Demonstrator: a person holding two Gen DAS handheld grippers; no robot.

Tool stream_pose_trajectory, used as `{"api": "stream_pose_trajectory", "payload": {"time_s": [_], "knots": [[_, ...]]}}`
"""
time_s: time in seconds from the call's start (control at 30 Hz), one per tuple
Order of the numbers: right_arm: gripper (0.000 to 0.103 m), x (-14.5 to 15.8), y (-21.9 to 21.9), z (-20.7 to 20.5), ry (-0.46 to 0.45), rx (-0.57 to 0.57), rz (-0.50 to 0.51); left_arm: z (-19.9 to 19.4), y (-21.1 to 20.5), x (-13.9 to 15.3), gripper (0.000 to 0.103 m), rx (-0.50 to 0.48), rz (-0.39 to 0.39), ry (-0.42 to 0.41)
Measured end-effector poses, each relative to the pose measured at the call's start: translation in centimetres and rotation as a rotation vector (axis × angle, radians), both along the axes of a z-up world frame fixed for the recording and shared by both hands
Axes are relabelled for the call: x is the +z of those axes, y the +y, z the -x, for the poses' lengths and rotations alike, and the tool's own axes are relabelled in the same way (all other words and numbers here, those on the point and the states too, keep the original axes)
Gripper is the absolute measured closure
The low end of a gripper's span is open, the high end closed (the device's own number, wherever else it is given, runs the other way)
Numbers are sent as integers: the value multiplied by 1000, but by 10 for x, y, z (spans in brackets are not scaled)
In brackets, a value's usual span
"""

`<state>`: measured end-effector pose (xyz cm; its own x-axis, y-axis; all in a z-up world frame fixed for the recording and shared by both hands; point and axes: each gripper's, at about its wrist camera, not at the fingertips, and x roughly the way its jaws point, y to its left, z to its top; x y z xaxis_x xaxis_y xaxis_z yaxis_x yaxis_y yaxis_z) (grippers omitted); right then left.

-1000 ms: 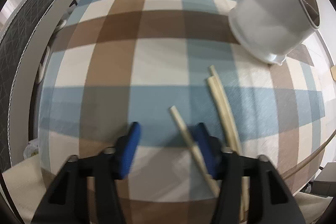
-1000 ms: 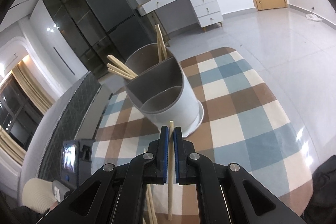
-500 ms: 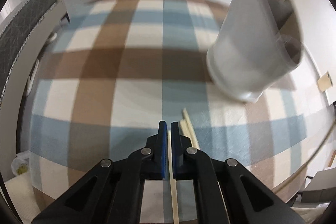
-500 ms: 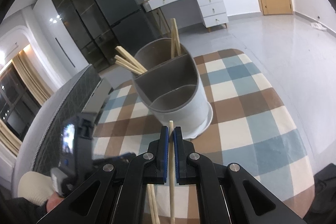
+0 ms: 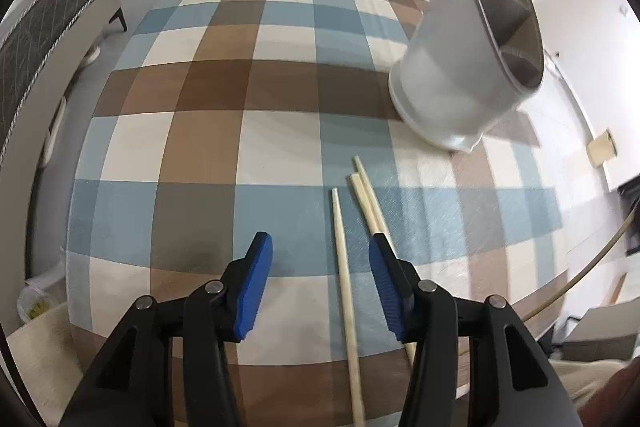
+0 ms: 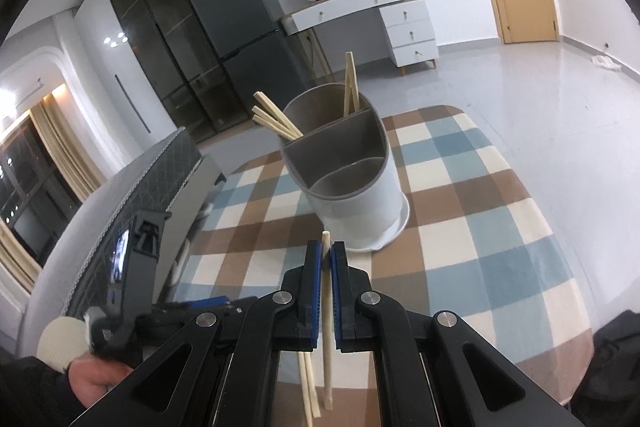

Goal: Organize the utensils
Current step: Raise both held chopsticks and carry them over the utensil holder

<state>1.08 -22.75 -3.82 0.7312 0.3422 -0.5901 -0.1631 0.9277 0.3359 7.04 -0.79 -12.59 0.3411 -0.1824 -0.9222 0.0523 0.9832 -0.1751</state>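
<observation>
My left gripper (image 5: 318, 247) points down at the checked tablecloth (image 5: 208, 147), its jaws opening. One pale wooden chopstick (image 5: 343, 267) lies on the cloth between the jaws, and no pad touches it. Two more chopsticks (image 5: 370, 203) lie just to its right, partly under the right finger. The grey divided utensil holder (image 5: 456, 75) stands at the far right. My right gripper (image 6: 327, 247) is shut on a single chopstick (image 6: 328, 367), whose tip pokes up in front of the holder (image 6: 356, 195). Several chopsticks (image 6: 276, 121) lean in the holder's rear compartment; its two front compartments look empty.
In the right wrist view the left gripper's body (image 6: 136, 255) and a person's hand (image 6: 92, 379) are at lower left. The round table's edge (image 5: 520, 303) curves close on the right. A grey quilted sofa (image 6: 120, 195) stands beside the table; a fridge and a white desk are behind.
The left jaws closed on a chopstick half a second ago and now stand apart, with that chopstick lying on the cloth. The right gripper has shifted sideways with its chopstick.
</observation>
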Motion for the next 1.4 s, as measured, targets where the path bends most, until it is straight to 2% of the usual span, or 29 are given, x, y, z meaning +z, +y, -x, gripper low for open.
{"api": "stream_pose_trajectory", "payload": {"time_s": [0.1,0.3,0.4,0.47,0.53,0.57,0.67,0.73,0.8,0.9,1.03,1.2,1.27,1.4], "knots": [[99,-1,-4,-2,-2,-2,-12,1,-11,-10,58,-43,-43,27],[99,-7,-12,-11,22,-15,-42,-9,-28,-31,58,-64,-141,85],[99,-11,-16,-18,41,-24,-67,-15,-32,-32,59,-53,-154,72],[99,-13,-17,-22,51,-25,-77,-23,-34,-32,69,-36,-155,79],[99,-16,-17,-26,61,-24,-74,-35,-42,-31,98,-44,-152,92],[99,-17,-16,-28,67,-23,-73,-41,-48,-31,102,-57,-151,108],[99,-18,-17,-31,76,-26,-75,-55,-61,-29,103,-74,-131,117],[99,-19,-17,-32,82,-30,-74,-60,-63,-25,103,-62,-115,87],[99,-17,-16,-30,79,-32,-69,-59,-59,-19,103,-47,-58,71],[99,-16,-14,-27,71,-33,-58,-50,-50,-1,103,-41,-34,12],[99,-14,-10,-21,59,-35,-44,-26,-30,34,103,-24,20,-113],[99,-1,0,-8,-6,-15,-19,13,-8,84,103,-24,78,-283],[99,4,5,1,-36,-7,-4,22,-12,92,103,-35,75,-327],[99,12,15,18,-76,-2,31,33,-12,98,103,-54,87,-364]]}}
